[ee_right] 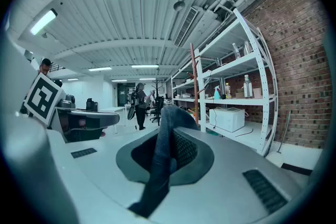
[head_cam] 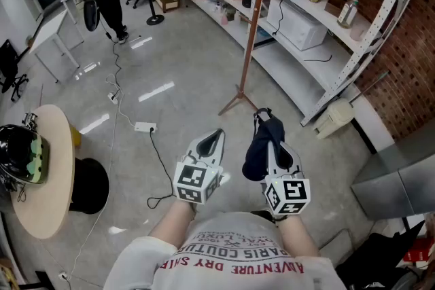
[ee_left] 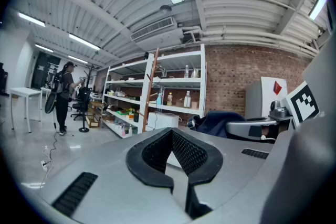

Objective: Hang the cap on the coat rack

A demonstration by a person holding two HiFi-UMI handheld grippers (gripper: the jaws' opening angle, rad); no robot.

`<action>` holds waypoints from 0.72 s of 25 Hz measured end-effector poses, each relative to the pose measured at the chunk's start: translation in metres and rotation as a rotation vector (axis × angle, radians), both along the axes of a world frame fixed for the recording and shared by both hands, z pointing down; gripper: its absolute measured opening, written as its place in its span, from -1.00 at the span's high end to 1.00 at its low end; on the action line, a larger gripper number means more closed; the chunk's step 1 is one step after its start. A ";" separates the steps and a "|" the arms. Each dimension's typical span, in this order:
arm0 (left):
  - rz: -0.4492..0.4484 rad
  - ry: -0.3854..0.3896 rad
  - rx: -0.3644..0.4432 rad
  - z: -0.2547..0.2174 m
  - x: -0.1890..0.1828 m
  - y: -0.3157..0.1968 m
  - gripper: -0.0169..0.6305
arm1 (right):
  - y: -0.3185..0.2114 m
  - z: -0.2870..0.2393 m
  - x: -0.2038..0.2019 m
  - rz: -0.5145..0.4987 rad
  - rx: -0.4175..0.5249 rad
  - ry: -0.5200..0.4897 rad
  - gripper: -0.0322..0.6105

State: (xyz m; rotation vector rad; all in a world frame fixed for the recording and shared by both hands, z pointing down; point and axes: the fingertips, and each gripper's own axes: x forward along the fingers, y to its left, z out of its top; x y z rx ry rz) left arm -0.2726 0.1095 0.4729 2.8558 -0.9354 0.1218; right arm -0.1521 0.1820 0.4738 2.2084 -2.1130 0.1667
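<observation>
The pale floor [head_cam: 177, 64] fills most of the head view, with white shelving [head_cam: 299, 71] running along the upper right and a round desk [head_cam: 58, 146] at the left edge. The coat rack [head_cam: 253, 24] – a thin brown pole on splayed feet – stands at upper centre, well apart from both tools. This looks like the carry step: the cap [head_cam: 258, 146] is gripped but not yet brought to the rack. The dark cap hangs at lower centre, clenched in the right claw [head_cam: 268, 125], its cloth pinched between the pads and drooping to one side. The left claw [head_cam: 216, 137] sits just beside it, pressed together on nothing. Both forearms are held low and close to the torso, the tools pointing forward toward the rack's feet. Next, I judge, the right arm must travel forward and lift high – the hooks lie above the frame – so the cap's opening can drop over one
</observation>
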 end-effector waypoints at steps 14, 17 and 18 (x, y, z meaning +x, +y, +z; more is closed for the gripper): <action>-0.006 0.086 -0.016 -0.013 -0.013 -0.013 0.93 | -0.010 -0.010 -0.007 -0.004 0.011 -0.018 0.83; 0.009 0.079 -0.024 -0.009 -0.012 -0.013 0.93 | -0.012 -0.007 -0.008 -0.001 0.006 -0.033 0.83; 0.012 0.075 -0.026 -0.007 -0.012 -0.013 0.93 | -0.013 -0.006 -0.010 -0.001 0.004 -0.036 0.83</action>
